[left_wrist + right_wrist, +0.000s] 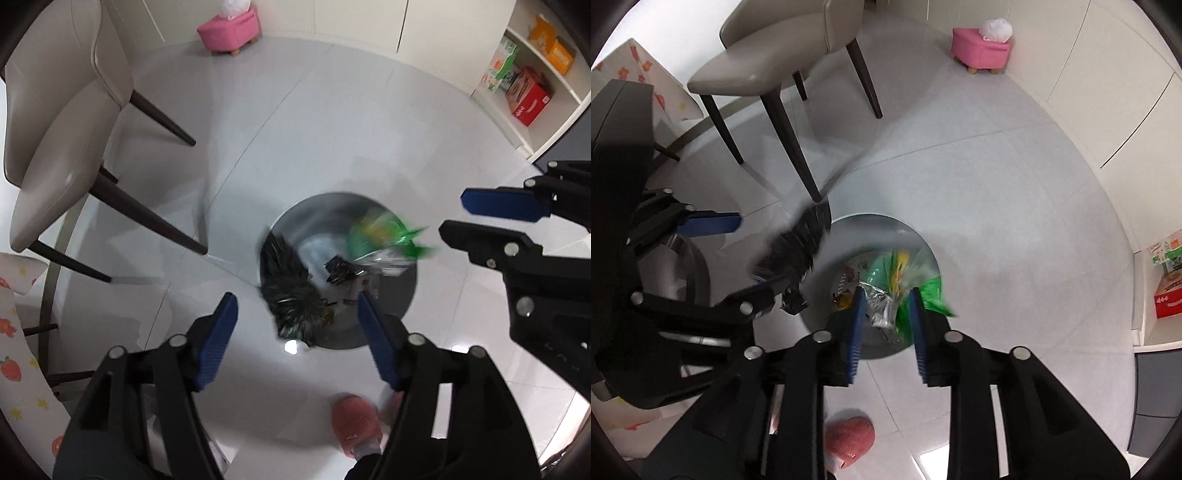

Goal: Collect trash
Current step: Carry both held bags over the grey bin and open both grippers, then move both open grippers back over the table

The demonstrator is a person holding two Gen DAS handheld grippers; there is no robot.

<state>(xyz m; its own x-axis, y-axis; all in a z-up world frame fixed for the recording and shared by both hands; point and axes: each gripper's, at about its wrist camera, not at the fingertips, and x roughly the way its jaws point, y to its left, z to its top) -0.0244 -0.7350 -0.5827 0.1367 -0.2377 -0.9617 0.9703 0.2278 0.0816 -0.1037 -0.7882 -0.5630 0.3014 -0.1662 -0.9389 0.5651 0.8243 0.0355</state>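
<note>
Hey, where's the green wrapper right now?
The green wrapper is at the right side of the bin's mouth, blurred; in the right wrist view it shows just beyond the right gripper.

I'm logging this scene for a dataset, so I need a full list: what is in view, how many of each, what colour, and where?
trash bin: one, grey, round, on floor below both grippers
green wrapper: one, green and yellow, blurred, over the bin opening
black bag: one, black, crinkled, blurred, at bin's rim
chair: one, beige, dark legs, beside bin
stool: one, pink, by far wall, white bag on top
boxes: several, red, green, orange, on white shelves
slipper: one visible, pink, on person's foot
left gripper: blue pads, open
right gripper: blue pads, open
</note>
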